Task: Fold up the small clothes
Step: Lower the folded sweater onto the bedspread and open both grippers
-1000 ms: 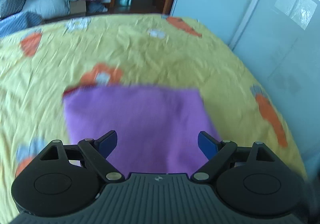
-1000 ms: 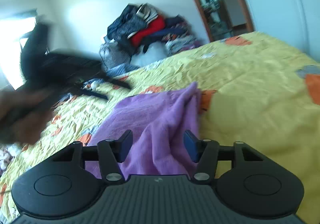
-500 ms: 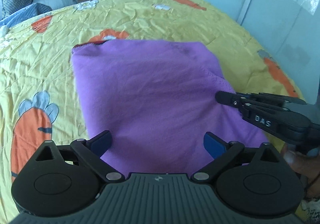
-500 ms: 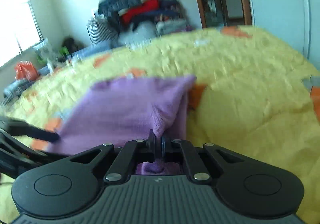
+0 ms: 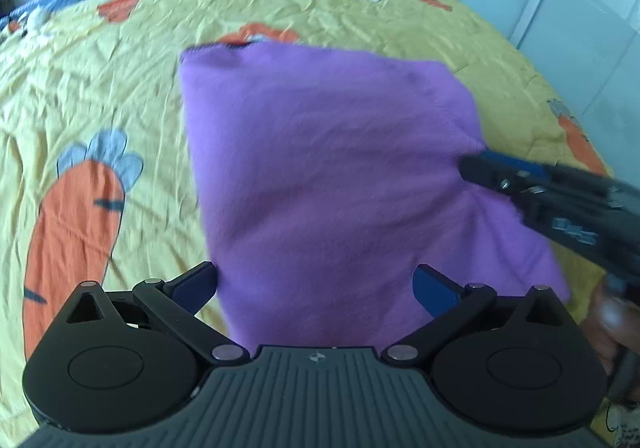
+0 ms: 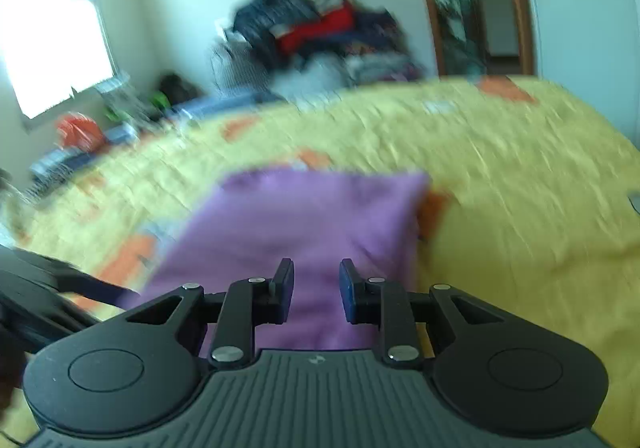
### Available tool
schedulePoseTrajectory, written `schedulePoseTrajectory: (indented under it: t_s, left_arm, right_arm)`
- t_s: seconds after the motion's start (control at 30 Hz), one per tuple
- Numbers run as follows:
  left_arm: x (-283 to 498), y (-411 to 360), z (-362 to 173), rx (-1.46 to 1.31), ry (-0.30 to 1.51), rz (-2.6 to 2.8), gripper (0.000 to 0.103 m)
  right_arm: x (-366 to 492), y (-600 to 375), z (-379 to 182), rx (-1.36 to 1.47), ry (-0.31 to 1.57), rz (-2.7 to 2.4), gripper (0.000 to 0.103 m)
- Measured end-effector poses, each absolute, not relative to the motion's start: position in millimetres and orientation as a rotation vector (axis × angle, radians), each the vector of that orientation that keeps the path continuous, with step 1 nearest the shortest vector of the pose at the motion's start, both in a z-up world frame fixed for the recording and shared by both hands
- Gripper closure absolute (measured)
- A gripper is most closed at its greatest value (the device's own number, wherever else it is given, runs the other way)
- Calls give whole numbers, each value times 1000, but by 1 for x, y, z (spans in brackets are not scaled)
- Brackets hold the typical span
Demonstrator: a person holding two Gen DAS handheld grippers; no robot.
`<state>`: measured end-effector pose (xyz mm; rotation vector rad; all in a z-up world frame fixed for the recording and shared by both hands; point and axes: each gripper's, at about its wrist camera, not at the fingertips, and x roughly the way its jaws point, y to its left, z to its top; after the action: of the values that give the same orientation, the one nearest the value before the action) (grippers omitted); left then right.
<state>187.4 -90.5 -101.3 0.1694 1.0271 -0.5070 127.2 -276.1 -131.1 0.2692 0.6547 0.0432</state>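
Note:
A purple folded garment (image 5: 328,168) lies flat on the yellow carrot-print bedspread (image 5: 100,88). My left gripper (image 5: 316,288) is open, its jaws wide over the garment's near edge, holding nothing. My right gripper (image 6: 316,288) is partly open, with a gap between its pads, above the garment (image 6: 304,224) and holding nothing. It also shows in the left wrist view (image 5: 472,168), reaching in from the right at the garment's right edge. The left gripper's arm (image 6: 48,288) shows at the left of the right wrist view.
A pile of clothes (image 6: 316,28) sits beyond the far edge of the bed. A doorway (image 6: 476,8) and a white wardrobe (image 5: 560,8) stand on the right. A bright window (image 6: 52,36) is on the left.
My right gripper was shut on the garment's edge half a second ago; its jaws have now parted and let it go. The garment has settled flat. The left gripper has stayed open.

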Motion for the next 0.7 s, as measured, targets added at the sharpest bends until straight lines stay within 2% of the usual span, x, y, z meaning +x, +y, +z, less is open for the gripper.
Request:
schedulePoseTrajectory:
  t_s: [0.13, 0.37, 0.4, 0.43, 0.5, 0.7]
  left_arm:
    - [189, -82, -115, 144, 1064, -489, 0]
    - [192, -77, -114, 118, 1062, -483, 0]
    - [194, -78, -114, 118, 1059, -481, 0]
    - [198, -79, -113, 115, 1056, -481, 0]
    - [207, -81, -112, 100, 1051, -492, 0]
    - [253, -88, -116, -56, 1068, -538, 2]
  right_arm:
    - [118, -296, -132, 348, 639, 45, 84]
    - [114, -327, -128, 487, 628, 53, 76]
    - [118, -334, -131, 518, 642, 61, 66]
    - [123, -340, -135, 541, 654, 60, 44]
    - [133, -351, -143, 582, 669, 100, 23]
    - [157, -330, -148, 570, 720, 226, 23]
